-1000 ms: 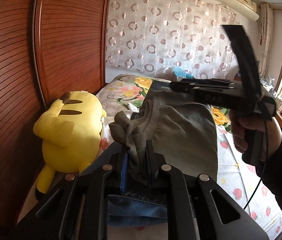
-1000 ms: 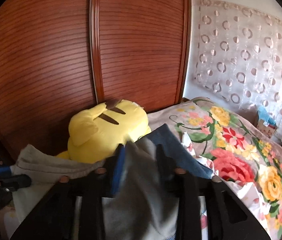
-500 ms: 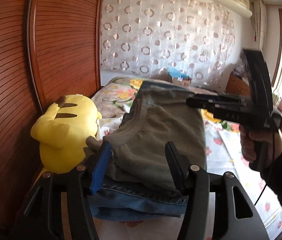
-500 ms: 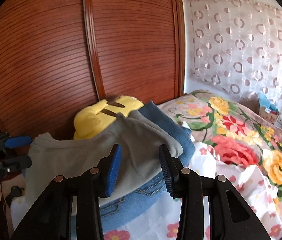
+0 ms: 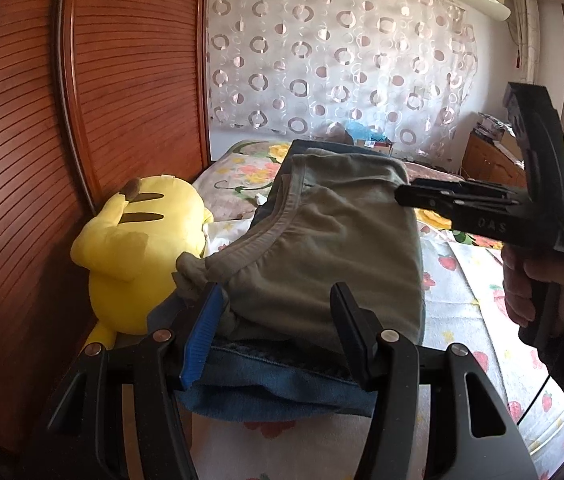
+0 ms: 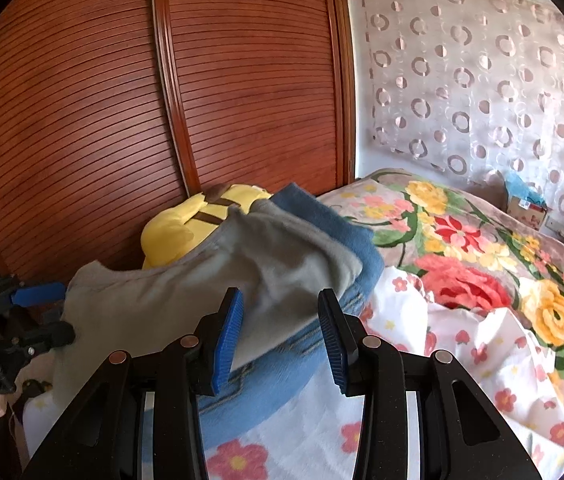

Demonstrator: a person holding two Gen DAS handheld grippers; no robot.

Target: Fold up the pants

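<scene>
Folded grey-green pants [image 5: 322, 248] lie on top of folded blue jeans [image 5: 282, 392] on the bed. The same grey pants [image 6: 218, 280] and jeans [image 6: 334, 236] show in the right wrist view. My left gripper [image 5: 278, 332] is open and empty, its jaws either side of the near end of the pile. My right gripper [image 6: 280, 336] is open and empty at the pile's side edge. The right gripper also shows in the left wrist view [image 5: 402, 194], held over the far right of the pants. The left gripper shows in the right wrist view [image 6: 54, 312] at the left.
A yellow plush toy [image 5: 142, 248] lies left of the pile against the brown wooden wardrobe doors [image 5: 22, 160]. A flowered blanket [image 6: 462, 240] and white flowered sheet [image 6: 462, 344] cover the bed. A patterned curtain [image 5: 330, 68] hangs behind, with boxes [image 5: 366, 140] below it.
Both grippers let go of the grey pants and opened. The pants now lie flat on the jeans. Both grippers pulled back a little from the pile.
</scene>
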